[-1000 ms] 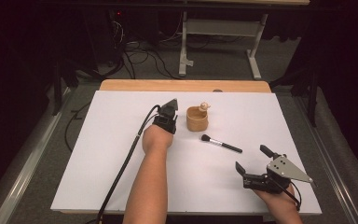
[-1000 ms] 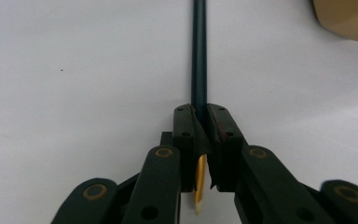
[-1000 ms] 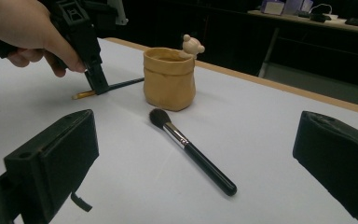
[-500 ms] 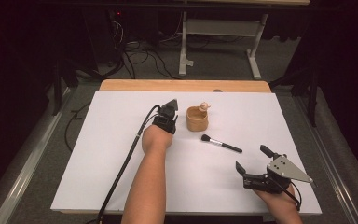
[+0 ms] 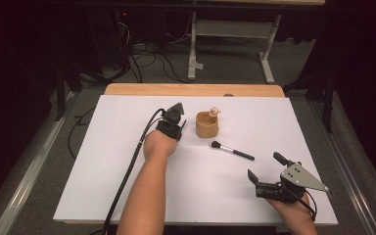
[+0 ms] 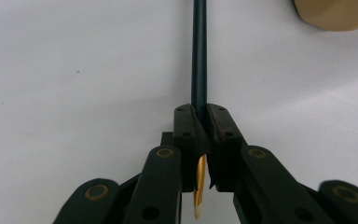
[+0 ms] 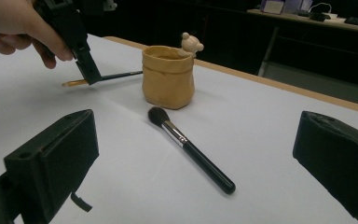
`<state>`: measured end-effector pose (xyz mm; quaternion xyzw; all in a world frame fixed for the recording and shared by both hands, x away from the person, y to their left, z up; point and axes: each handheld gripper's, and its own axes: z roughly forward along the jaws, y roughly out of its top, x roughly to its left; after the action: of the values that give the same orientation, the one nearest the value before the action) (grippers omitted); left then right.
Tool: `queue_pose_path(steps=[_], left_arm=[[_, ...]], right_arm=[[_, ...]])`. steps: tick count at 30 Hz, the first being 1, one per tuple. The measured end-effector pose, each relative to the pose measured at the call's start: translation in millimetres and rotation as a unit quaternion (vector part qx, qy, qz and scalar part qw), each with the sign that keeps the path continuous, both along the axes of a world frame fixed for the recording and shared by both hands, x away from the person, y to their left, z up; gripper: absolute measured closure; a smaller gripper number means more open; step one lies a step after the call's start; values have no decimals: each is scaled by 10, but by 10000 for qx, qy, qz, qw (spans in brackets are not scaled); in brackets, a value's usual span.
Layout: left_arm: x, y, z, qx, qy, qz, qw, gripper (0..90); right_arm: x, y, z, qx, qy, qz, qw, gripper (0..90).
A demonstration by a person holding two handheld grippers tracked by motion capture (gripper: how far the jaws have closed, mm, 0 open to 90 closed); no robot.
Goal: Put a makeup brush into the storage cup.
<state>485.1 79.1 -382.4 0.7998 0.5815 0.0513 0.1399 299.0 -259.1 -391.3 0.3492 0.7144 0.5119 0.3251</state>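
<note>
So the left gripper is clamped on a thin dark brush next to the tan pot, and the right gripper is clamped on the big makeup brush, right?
Not quite. The right gripper holds nothing: in the right gripper view its jaws stand wide apart, with the makeup brush lying loose on the table ahead of them. The left gripper is indeed clamped on the thin brush beside the pot.

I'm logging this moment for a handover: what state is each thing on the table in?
left gripper: shut on the thin brush.
thin brush: clamped, held roughly level just above the table.
right gripper: open, holding nothing.
makeup brush: lying flat, untouched.
pot: upright; contents can't be seen.
</note>
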Motion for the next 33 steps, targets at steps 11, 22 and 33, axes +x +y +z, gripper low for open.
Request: queue_pose_path(steps=[11, 22, 33], left_arm=[[-150, 219, 130, -4, -88, -256, 9996, 830], [-422, 421, 268, -59, -217, -666, 9975, 830], [-788, 493, 360, -73, -445, -1426, 9888, 830]], right_arm=[[6, 6, -9, -34, -15, 34, 10000, 14], [-3, 29, -21, -77, -11, 64, 9999, 14], [-16, 63, -42, -192, 36, 51, 9998, 14]])
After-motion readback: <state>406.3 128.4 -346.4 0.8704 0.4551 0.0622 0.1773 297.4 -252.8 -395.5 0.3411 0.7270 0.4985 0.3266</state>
